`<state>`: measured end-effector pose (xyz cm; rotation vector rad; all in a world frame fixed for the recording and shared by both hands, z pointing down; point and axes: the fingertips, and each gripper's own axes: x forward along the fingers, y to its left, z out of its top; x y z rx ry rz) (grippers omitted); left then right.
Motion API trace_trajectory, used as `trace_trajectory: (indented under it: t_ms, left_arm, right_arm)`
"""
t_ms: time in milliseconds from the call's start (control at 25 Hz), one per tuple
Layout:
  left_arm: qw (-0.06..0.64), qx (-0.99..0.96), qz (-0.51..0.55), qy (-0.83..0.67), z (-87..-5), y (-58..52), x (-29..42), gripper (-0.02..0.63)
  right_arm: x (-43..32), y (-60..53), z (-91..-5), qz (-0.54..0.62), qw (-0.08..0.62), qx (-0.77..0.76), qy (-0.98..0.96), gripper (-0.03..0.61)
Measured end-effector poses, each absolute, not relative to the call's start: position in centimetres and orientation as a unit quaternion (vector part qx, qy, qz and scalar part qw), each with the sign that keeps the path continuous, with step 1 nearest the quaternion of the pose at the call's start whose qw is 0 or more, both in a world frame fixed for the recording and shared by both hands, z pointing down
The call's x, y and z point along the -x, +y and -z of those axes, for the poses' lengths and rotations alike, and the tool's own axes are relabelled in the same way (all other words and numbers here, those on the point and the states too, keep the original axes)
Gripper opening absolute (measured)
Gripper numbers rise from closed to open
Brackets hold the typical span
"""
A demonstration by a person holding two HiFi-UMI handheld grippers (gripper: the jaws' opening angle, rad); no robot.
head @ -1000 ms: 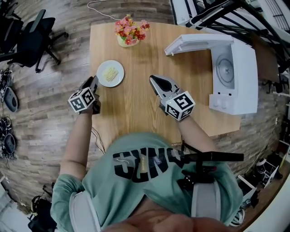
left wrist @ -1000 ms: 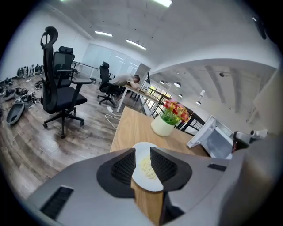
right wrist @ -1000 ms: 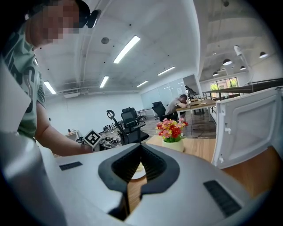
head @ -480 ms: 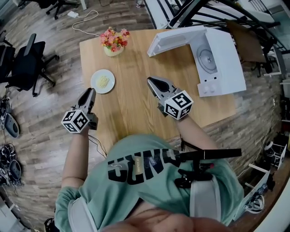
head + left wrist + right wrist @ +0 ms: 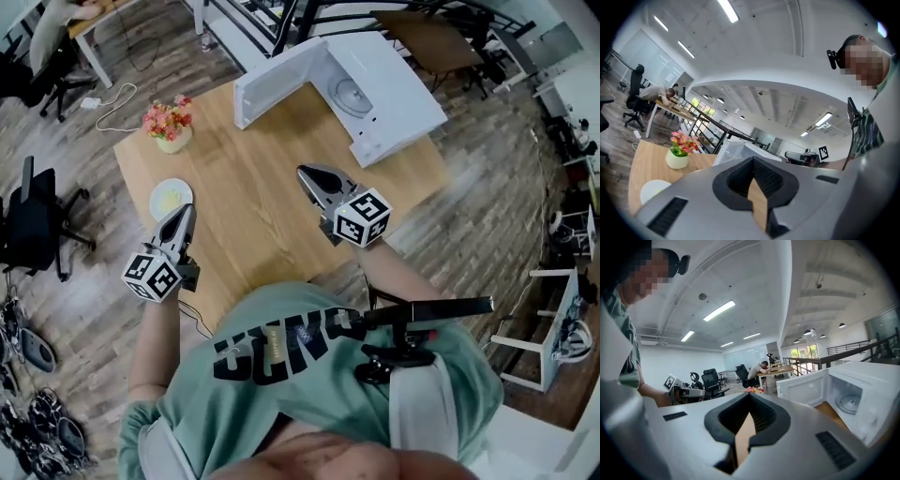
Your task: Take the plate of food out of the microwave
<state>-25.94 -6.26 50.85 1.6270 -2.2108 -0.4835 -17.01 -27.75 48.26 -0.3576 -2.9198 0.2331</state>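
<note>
The plate (image 5: 171, 198) sat flat on the table (image 5: 253, 187), close to its left edge and well apart from the microwave (image 5: 375, 84), so the job looked as good as done. The best thing to do next was probably to move both tools away slowly, without bumping the plate or pushing it off that edge. The plate was small, round and white, with a little heap of pale yellow food (image 5: 170, 198) in the middle; what kind of food it was could not be told. The left gripper (image 5: 185, 210) hung nearest to it, by the same left edge. Its jaws had just been closing and were now together, with nothing between them. A pot of pink flowers (image 5: 169, 120) stood at the far left corner. The right gripper (image 5: 305, 171) was over the middle of the table, its jaws together too and empty. The microwave stood at the far right corner with its door (image 5: 272, 94) wide open and nothing inside but its glass tray (image 5: 352, 91).
</note>
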Motion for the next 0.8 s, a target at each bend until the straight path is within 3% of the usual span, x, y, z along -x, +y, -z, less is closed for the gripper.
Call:
trace_trajectory:
  t_ms: [800]
  left_arm:
    - [0.156,-0.652,0.142,-0.729,-45.9,-24.0,2.9,0.003]
  right_arm:
    - [-6.7,-42.6,-46.1,-0.083,0.075,0.074,-0.991,0.006]
